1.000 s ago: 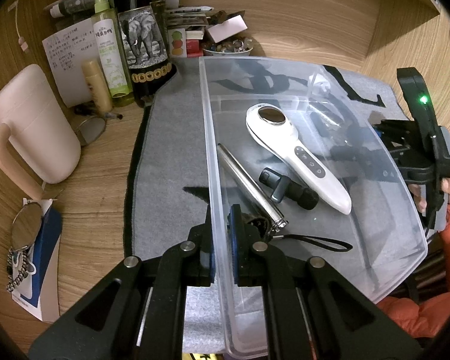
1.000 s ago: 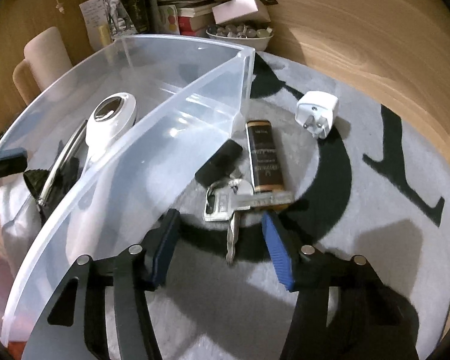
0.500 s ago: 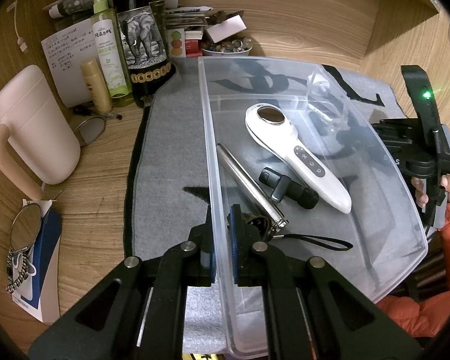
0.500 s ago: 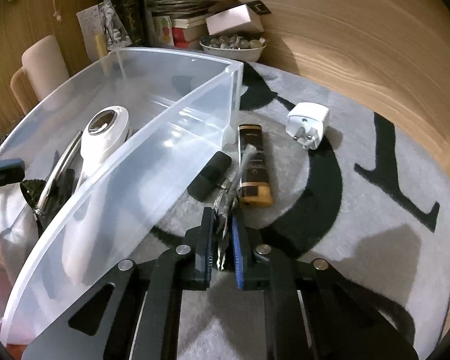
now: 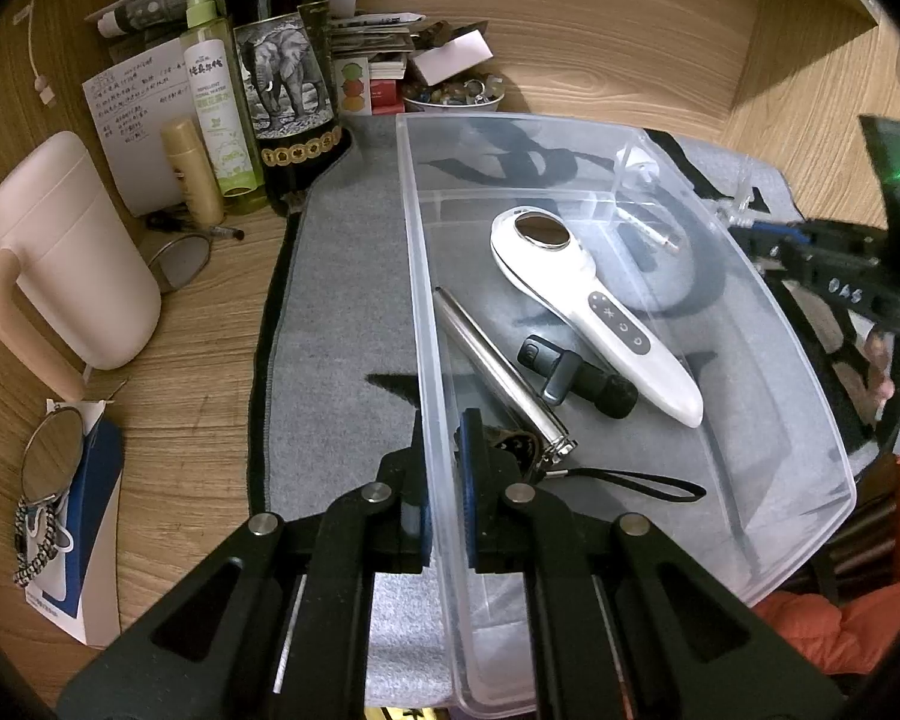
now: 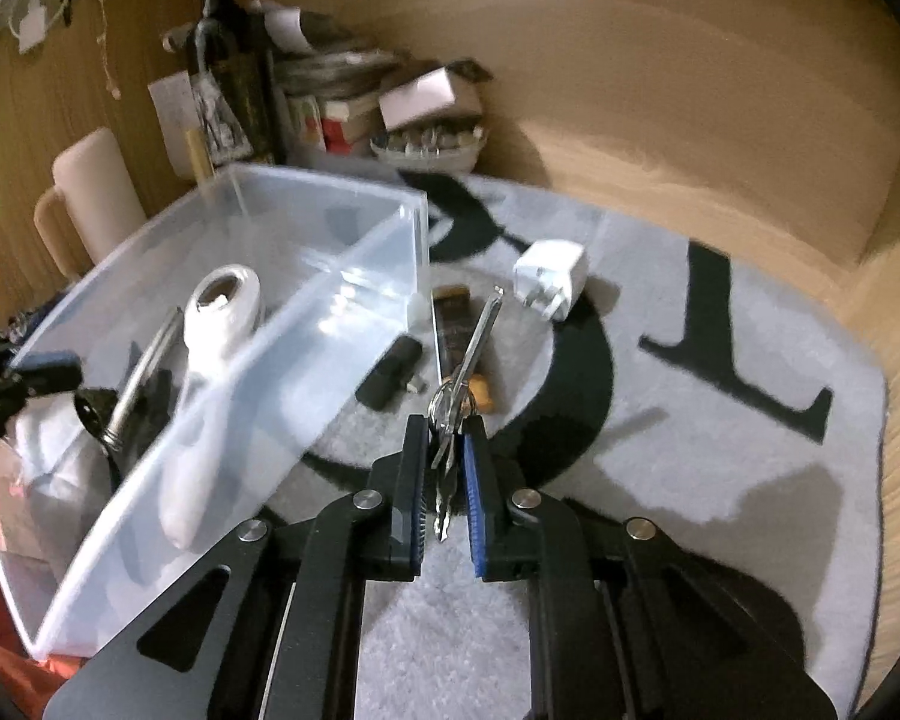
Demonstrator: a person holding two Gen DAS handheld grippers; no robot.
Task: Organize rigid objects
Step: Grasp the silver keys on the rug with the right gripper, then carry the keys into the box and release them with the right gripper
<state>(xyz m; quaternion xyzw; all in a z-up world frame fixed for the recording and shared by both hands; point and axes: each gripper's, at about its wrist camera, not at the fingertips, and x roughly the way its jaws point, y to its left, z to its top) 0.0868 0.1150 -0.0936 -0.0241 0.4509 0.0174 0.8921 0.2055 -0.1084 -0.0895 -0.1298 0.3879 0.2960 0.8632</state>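
Note:
A clear plastic bin (image 5: 426, 324) sits on a grey mat. My left gripper (image 5: 444, 450) is shut on the bin's near left wall. Inside lie a white handheld device (image 5: 594, 312), a silver metal tube (image 5: 498, 366) and a small black gadget (image 5: 576, 378) with a strap. My right gripper (image 6: 444, 438) is shut on a bunch of keys (image 6: 468, 360) and holds it lifted above the mat, right of the bin (image 6: 306, 348). On the mat below lie a dark bar-shaped object (image 6: 450, 318), a small black fob (image 6: 390, 372) and a white plug adapter (image 6: 552, 276).
A tall dark bottle (image 5: 282, 72), a green spray bottle (image 5: 216, 96), a beige tube, a notepad and a pale jug (image 5: 66, 252) stand left of the mat. A bowl of small items (image 5: 456, 96) and stacked boxes sit behind the bin. Glasses (image 5: 48, 462) lie at near left.
My right gripper closed on the keys and has lifted them off the mat, pulling back and up. The left gripper stays clamped on the bin wall.

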